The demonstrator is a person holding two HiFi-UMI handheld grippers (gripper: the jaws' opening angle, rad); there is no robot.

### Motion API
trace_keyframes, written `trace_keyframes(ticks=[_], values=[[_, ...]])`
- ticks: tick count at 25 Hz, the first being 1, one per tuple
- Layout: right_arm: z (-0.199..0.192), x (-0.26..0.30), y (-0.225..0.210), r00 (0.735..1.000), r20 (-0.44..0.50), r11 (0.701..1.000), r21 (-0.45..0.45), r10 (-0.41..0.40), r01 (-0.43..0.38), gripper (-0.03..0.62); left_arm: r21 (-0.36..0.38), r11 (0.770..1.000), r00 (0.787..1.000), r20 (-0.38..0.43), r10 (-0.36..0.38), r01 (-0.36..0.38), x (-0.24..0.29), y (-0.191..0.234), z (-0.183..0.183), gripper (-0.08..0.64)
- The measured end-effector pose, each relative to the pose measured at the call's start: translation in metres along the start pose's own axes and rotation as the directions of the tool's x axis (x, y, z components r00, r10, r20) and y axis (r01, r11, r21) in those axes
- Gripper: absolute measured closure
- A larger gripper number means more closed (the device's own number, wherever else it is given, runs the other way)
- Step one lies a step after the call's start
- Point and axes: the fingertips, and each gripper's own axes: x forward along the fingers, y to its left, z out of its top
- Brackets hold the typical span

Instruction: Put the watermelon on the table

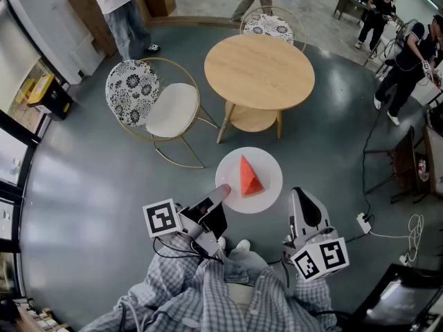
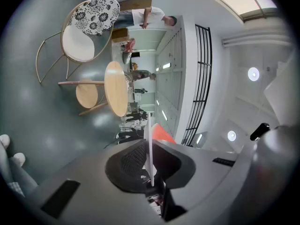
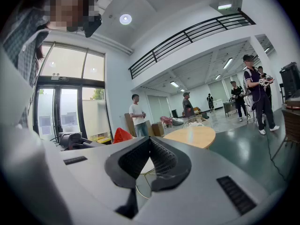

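A red watermelon wedge [image 1: 250,177] lies on a white plate [image 1: 266,163] held in the air in front of me, above the grey floor. My left gripper [image 1: 221,191] is shut on the plate's near left rim. In the left gripper view the plate [image 2: 149,144] shows edge-on as a thin white line between the jaws, with the watermelon [image 2: 162,134] just beyond. My right gripper [image 1: 299,194] hangs to the right of the plate, shut with nothing in it. The round wooden table [image 1: 259,71] stands bare a short way ahead. The right gripper view shows the watermelon [image 3: 122,135] at left and the table [image 3: 192,136].
Two chairs with patterned backs stand by the table, one at its left [image 1: 156,102] and one behind it [image 1: 270,26]. Several people stand at the back and at the right [image 1: 405,61]. Cables and a power strip [image 1: 362,221] lie on the floor at right.
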Motion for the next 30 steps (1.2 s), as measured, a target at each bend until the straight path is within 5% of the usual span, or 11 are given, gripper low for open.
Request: trace_keyframes(ticks=[14, 19, 25, 30], values=[[-0.007, 0.002, 0.0, 1.0, -0.025, 1.0, 0.024, -0.007, 0.008, 0.583, -0.007, 1.0, 1.0, 0.0, 0.0, 0.0, 0.0, 0.003, 0.001, 0.532], [-0.017, 0.003, -0.003, 0.998, -0.058, 0.987, 0.157, -0.024, 0.033, 0.583, -0.011, 1.0, 1.0, -0.002, -0.004, 0.004, -0.003, 0.005, 0.001, 0.532], [-0.031, 0.008, 0.009, 0.997, -0.066, 0.886, 0.464, 0.045, -0.01, 0.583, -0.009, 1.0, 1.0, -0.009, -0.011, 0.011, -0.012, 0.005, 0.004, 0.532], [-0.043, 0.016, 0.026, 0.995, -0.077, 0.811, 0.585, 0.065, -0.008, 0.578, -0.004, 1.0, 1.0, -0.015, -0.014, 0.013, -0.024, 0.006, 0.014, 0.532]])
